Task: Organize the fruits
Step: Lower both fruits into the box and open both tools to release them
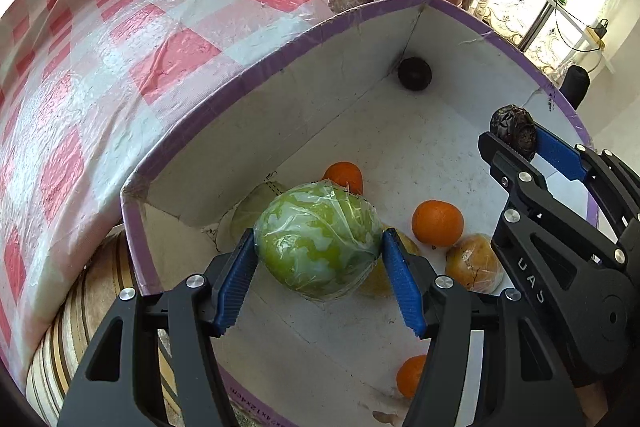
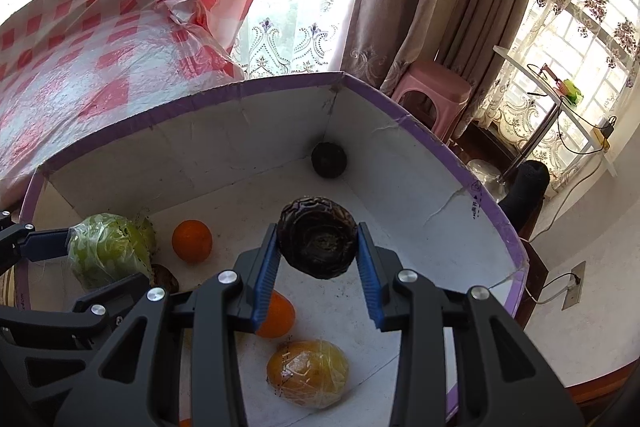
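My left gripper (image 1: 318, 255) has its blue ribbed pads clamped on the green fruit (image 1: 318, 241), held across its widest part, above the floor of the box (image 1: 400, 155). The fruit is round, firm-looking and wrapped in crinkled clear film, so I judge it fairly heavy and slick; the side grip at the middle seems the safe hold. My right gripper (image 2: 318, 249) pinches the dark fruit (image 2: 318, 243), a small wrinkled ball with a hard-looking ridged rind, probably light and not slippery, also hanging over the box. Below lie smooth oranges (image 1: 437, 223) and a film-wrapped yellow fruit (image 2: 307, 373), likely softer. The box is white card with cracked walls and a purple taped rim. In its far corner sits another dark ball (image 2: 329, 159). Beyond it lies checked plastic sheeting (image 1: 100, 87).
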`<state>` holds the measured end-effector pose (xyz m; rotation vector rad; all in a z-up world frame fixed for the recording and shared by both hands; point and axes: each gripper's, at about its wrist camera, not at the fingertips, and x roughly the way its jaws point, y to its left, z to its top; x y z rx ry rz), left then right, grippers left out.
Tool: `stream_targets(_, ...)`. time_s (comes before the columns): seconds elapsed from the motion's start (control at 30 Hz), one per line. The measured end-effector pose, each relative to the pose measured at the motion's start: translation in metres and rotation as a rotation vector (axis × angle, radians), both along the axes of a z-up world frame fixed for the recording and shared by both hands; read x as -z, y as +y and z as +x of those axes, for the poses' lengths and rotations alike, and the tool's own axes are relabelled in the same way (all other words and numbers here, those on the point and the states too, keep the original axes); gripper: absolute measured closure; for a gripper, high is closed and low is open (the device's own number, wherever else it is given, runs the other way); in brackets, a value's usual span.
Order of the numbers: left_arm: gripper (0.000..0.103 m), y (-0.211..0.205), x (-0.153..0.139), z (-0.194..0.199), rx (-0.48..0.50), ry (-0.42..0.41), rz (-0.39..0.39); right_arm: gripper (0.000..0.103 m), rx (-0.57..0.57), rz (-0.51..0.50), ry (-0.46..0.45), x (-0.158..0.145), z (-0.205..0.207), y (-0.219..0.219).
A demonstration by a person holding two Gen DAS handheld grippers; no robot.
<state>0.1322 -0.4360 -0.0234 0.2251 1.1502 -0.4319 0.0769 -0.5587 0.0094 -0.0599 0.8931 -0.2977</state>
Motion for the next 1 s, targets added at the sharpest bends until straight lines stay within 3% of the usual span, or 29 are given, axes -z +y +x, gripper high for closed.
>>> stream_targets(0.23,0.041,-0.003,0.003,0.003,-0.01,-0.021,0.026,0.065,0.015,0.025,0.021,0.005,0.002,-0.005)
stream_targets(0.3,0.034,-0.002,0.001,0.001,-0.005,-0.023,0.004,0.065,0.013,0.018,0.019,0.005,0.001,-0.004)
stream_targets(0.53,0.023,0.006,-0.001,0.0,-0.034,-0.033,0.008,0.064,0.023,0.02,0.012,0.004,0.0,-0.006)
stream_targets(0.87,0.022,0.016,-0.009,-0.007,-0.055,-0.038,-0.054,0.04,0.054,0.048,-0.009,0.001,-0.006,-0.012)
stream_targets(1.0,0.017,0.018,-0.01,-0.007,-0.069,-0.037,-0.063,0.036,0.064,0.056,-0.019,0.0,-0.007,-0.013)
